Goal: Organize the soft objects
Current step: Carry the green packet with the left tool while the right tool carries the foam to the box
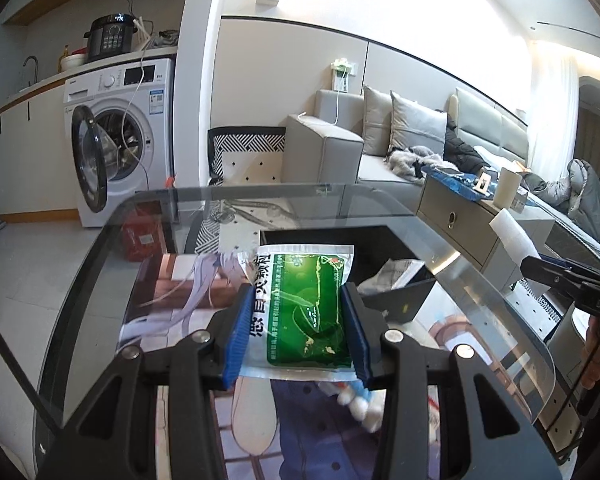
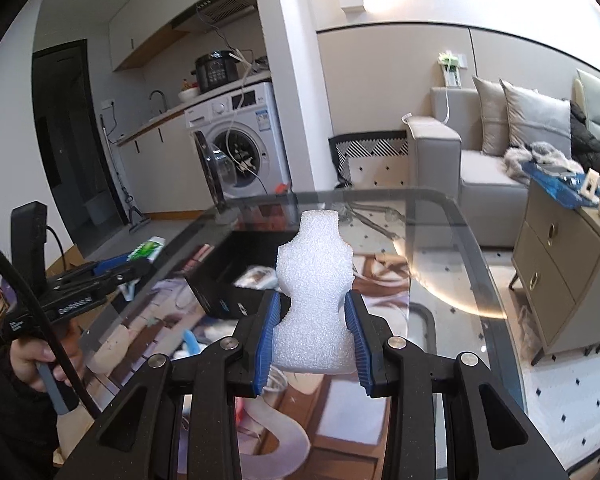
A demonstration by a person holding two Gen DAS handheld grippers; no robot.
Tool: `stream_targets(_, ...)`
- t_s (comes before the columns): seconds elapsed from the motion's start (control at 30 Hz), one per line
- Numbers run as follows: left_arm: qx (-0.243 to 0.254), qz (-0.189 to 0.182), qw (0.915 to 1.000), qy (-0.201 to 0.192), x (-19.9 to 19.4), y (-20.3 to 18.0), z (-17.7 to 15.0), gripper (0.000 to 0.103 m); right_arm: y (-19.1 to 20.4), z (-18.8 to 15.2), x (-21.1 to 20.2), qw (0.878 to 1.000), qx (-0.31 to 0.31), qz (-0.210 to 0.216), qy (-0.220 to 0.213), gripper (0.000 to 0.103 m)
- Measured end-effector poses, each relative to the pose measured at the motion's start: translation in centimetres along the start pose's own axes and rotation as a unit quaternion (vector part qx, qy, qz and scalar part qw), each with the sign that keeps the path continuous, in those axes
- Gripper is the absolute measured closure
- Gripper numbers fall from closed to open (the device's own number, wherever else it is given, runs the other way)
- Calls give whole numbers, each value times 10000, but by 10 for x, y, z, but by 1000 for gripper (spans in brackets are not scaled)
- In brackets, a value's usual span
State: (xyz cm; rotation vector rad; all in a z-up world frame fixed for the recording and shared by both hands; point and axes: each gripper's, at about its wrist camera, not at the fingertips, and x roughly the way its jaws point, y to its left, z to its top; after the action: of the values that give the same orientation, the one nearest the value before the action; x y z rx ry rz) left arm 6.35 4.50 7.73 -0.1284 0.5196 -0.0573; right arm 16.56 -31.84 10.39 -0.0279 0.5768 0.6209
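Note:
My left gripper (image 1: 298, 322) is shut on a green and white sachet (image 1: 304, 308) and holds it flat above the glass table (image 1: 100, 264). My right gripper (image 2: 312, 332) is shut on a white foam piece (image 2: 312, 280), held upright above the table. A black box (image 2: 236, 268) stands on the table beyond both grippers, with a small packet (image 2: 256, 278) inside; it also shows in the left wrist view (image 1: 384, 240). The foam piece (image 1: 514, 236) and right gripper show at the right edge of the left wrist view. The left gripper and sachet (image 2: 148, 249) show at the left of the right wrist view.
An illustrated mat (image 1: 172, 304) lies on the glass. White cotton balls (image 1: 360, 404) lie below the left gripper. A washing machine (image 1: 116, 140) with an open door stands behind, a grey sofa (image 1: 380, 148) at the back right, a cabinet (image 2: 560, 264) at the right.

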Motion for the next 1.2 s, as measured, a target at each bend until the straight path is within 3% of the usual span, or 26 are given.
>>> stream_targets(0.47, 115, -119, 9996, -228, 8, -8, 29, 61, 31, 34, 18, 9989, -389, 253, -39, 69)
stream_targets(1.2, 330, -201, 9987, -341, 36, -14, 62, 61, 21, 66, 52, 9989, -364, 275, -51, 69)
